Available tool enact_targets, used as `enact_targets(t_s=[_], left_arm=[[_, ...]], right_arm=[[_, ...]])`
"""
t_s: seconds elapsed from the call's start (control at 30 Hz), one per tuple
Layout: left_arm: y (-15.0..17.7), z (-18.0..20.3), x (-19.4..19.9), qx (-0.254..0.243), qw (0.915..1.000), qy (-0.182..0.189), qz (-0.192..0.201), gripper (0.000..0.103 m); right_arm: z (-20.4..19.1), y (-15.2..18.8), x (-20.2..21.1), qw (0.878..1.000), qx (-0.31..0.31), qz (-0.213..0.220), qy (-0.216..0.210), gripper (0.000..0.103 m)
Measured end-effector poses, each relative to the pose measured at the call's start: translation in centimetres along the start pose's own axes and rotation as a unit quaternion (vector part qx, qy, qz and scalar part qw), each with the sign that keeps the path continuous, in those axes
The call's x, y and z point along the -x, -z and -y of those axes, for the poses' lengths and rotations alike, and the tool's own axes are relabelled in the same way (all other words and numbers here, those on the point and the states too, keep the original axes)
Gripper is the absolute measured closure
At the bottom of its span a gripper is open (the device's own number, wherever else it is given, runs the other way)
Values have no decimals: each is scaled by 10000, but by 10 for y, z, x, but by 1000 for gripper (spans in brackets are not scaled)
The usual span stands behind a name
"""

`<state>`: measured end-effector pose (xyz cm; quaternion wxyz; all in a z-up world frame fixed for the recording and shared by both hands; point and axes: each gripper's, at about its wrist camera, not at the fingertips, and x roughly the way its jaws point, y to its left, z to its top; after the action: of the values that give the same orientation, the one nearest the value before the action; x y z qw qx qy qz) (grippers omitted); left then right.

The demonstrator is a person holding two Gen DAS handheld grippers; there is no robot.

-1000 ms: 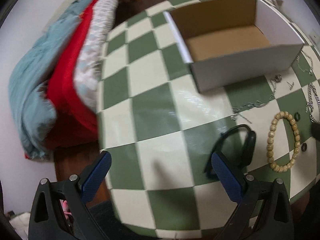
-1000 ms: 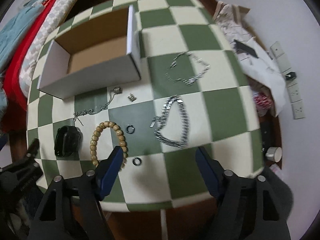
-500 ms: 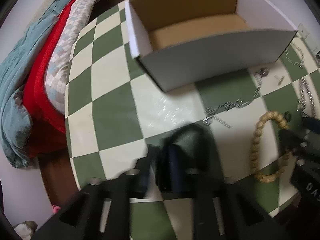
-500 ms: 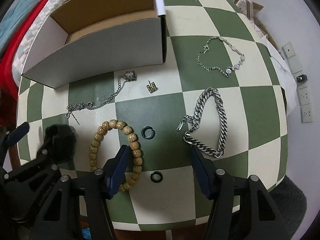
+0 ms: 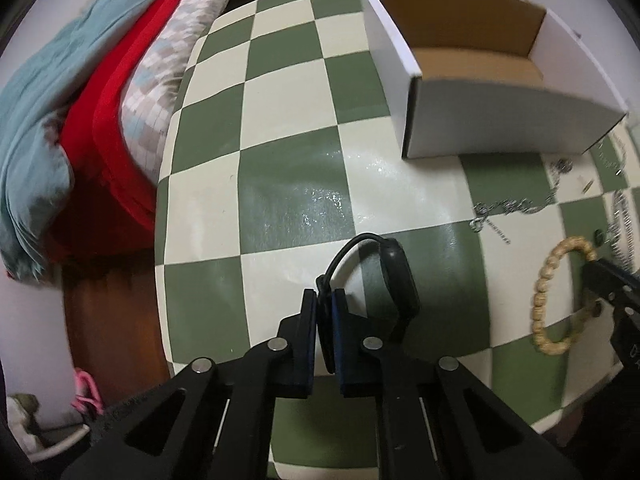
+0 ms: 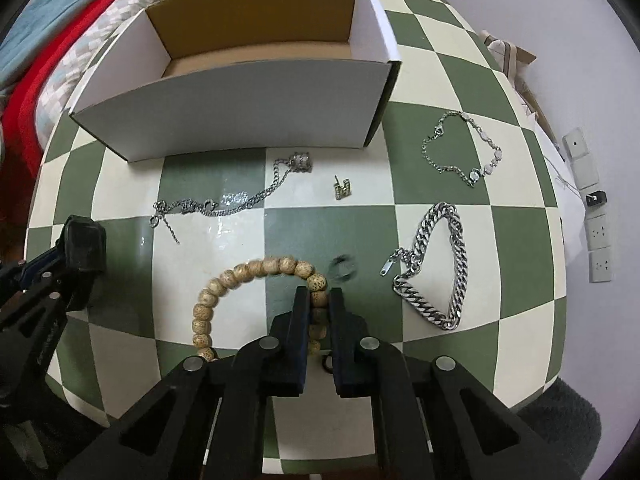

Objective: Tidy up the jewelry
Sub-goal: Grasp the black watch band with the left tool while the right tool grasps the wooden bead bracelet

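Your left gripper (image 5: pixel 325 300) has pinched the thin strap of the black watch (image 5: pixel 396 280) near the table's left edge. The jaws are nearly together on that band, so lift straight up and slowly; the heavy face hangs off to one side and could swing or slip. Carry it over the front wall of the open box (image 6: pixel 224 116) at the far edge and let go low inside.

Your right gripper (image 6: pixel 319 300) is closing on the bead bracelet (image 6: pixel 248 274) near the front edge, beads between the pads. Grip one bead squarely so the loop hangs free, and stay clear of the small black ring (image 6: pixel 342 268) just beside it.

A second ago both grippers stood wide open above the table with nothing between them.
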<state>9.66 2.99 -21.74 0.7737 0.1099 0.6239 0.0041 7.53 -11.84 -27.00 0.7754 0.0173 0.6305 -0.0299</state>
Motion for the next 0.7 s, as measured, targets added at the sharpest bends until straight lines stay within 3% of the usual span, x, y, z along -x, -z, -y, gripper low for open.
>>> enact_targets(t_s=[0.17, 0.3, 0.47, 0.7], left_arm=[[-5, -13, 21, 259, 9993, 241, 136, 99], [-10, -23, 42, 421, 9979, 390, 310, 99], [-20, -27, 74, 545, 9953, 524, 610, 99], [-64, -19, 103, 557, 9907, 804, 946, 99]], right_arm=[[6, 7, 27, 9976, -374, 228, -533, 93], [10, 7, 59, 9954, -376, 515, -709, 94], [30, -11, 90, 9921, -389, 788, -892, 94], [52, -46, 122, 9877, -378, 1061, -1083, 94]])
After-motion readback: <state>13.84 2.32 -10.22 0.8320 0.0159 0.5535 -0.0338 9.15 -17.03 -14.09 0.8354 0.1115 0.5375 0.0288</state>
